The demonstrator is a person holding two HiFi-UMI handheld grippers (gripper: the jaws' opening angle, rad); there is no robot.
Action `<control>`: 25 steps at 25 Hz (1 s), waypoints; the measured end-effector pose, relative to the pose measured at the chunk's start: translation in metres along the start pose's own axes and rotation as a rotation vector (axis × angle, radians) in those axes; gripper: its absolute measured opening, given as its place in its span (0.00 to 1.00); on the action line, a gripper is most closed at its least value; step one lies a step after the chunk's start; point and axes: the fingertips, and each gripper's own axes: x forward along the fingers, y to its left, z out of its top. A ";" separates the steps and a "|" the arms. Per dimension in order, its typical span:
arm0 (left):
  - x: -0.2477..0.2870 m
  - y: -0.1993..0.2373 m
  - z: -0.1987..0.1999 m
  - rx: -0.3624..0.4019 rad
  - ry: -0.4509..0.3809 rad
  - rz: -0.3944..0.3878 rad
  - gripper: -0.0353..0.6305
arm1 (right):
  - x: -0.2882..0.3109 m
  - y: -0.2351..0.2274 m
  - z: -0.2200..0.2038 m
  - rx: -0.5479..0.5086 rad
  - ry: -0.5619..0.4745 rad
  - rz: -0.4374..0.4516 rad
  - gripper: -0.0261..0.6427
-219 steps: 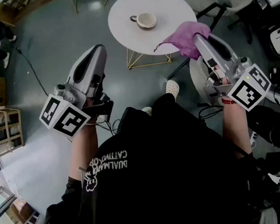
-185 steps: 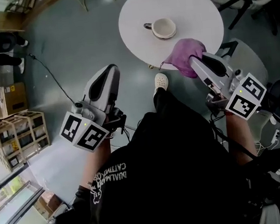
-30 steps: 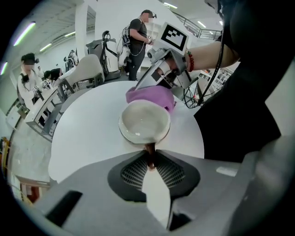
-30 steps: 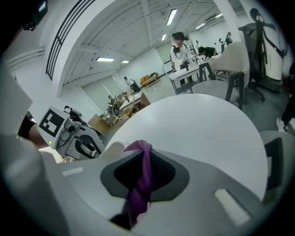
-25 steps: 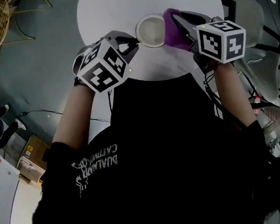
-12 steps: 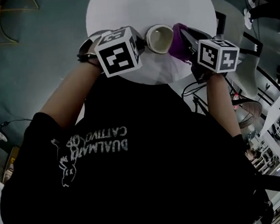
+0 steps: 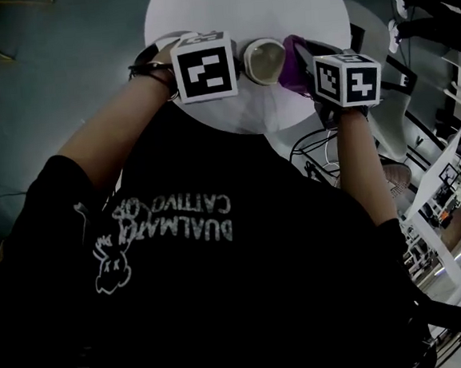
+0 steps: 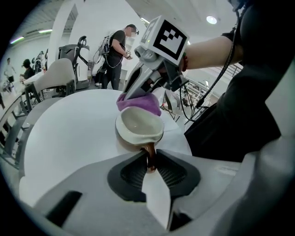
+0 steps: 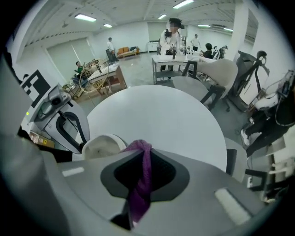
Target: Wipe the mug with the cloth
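left gripper [image 8: 151, 162] pinches the mug [image 8: 138, 125] by its handle; jaws just eased open a bit, handle between them. right gripper [image 9: 144, 159] clamped on the purple cloth [image 9: 140, 184], which sits against the mug's side. mug tilted between both grippers, over the round white table [image 9: 175, 120].

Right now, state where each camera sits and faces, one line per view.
Head view: on the person's head, facing steeply down at the round table; black shirt, left forearm and right forearm show.
Left gripper view: rides the left gripper, facing along its jaws, which, just opened slightly, clamp the mug by its handle; the right forearm shows.
Right gripper view: rides the right gripper, facing across the table, jaws pinching the cloth; the left gripper shows.
Shared: all three show mug and cloth.
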 end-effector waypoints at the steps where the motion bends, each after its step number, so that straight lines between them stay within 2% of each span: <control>1: 0.002 0.000 0.001 0.000 -0.004 -0.006 0.16 | 0.000 -0.001 -0.001 -0.023 0.011 -0.013 0.10; 6: 0.002 -0.002 0.000 -0.016 -0.020 -0.032 0.15 | 0.003 -0.001 0.001 -0.055 0.027 -0.046 0.10; 13: 0.001 -0.004 0.005 0.002 -0.029 -0.034 0.15 | 0.003 -0.002 0.005 -0.045 0.028 -0.075 0.10; 18: 0.000 -0.007 0.006 0.025 -0.024 -0.031 0.16 | 0.002 0.003 0.012 -0.080 0.036 -0.102 0.10; 22: -0.001 -0.005 0.007 0.023 -0.048 -0.011 0.16 | 0.003 0.013 0.023 -0.051 0.031 -0.079 0.09; 25: -0.002 -0.004 0.008 0.004 -0.079 -0.011 0.16 | 0.005 0.020 0.030 -0.082 0.034 -0.064 0.09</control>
